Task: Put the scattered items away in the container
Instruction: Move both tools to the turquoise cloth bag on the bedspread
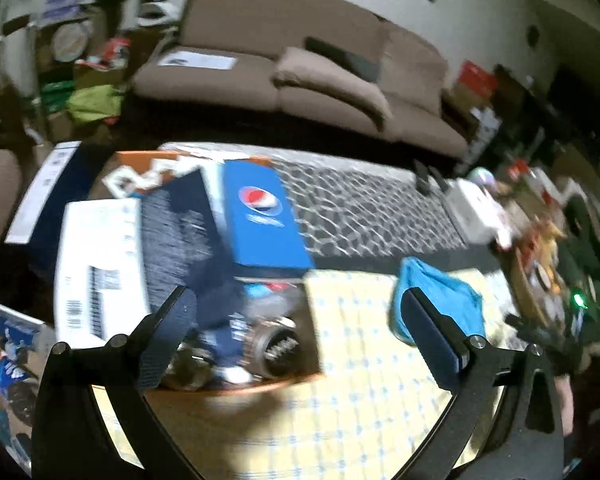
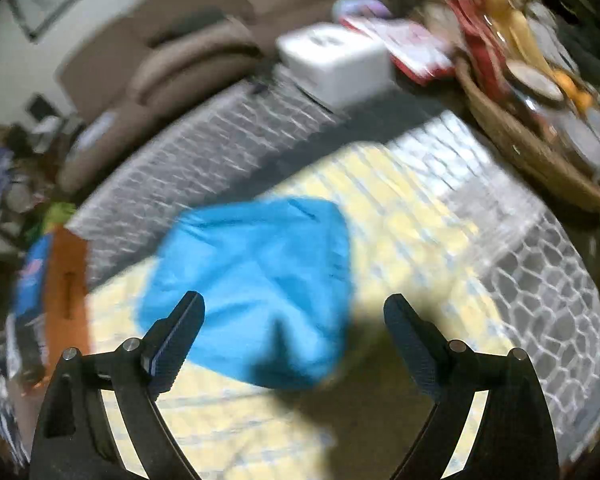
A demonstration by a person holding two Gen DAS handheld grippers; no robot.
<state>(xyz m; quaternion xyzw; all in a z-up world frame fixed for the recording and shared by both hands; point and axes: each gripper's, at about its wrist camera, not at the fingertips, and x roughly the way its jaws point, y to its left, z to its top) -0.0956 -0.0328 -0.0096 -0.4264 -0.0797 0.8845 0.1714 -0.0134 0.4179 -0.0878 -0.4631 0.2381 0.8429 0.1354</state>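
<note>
The left tongs (image 1: pixel 300 312) stand wide open with nothing between their dark padded fingers (image 1: pixel 172 332), hanging above a surface covered by a pale yellow checked cloth (image 1: pixel 364 368). Just past the left finger sits an orange cardboard box (image 1: pixel 260 386), the container, its near rim just ahead of the tongs. Inside it lie a jar with a dark lid (image 1: pixel 278 350), some blurred blue packaging, and a blue Pepsi carton (image 1: pixel 262 220) leaning upright against a dark box (image 1: pixel 180 224) and a white barcoded box (image 1: pixel 100 264).

The right tongs (image 2: pixel 294 312) are likewise spread wide and empty, held above the same yellow cloth (image 2: pixel 400 240). A crumpled bright blue cloth (image 2: pixel 256 280) lies on the yellow cloth just ahead of them, nearer the left finger (image 2: pixel 176 340), outside the container; in the left view it shows behind the right finger, well to the right of the box. The orange box (image 2: pixel 66 292) appears at the left edge of the right view.

Farther off, a grey patterned mat (image 1: pixel 360 200) covers the surface. A white box (image 2: pixel 336 64) stands at its far end, beside a wicker basket (image 2: pixel 512 140) of cluttered items. Beyond is a brown sofa (image 1: pixel 300 60) against the wall. Both views are motion-blurred.
</note>
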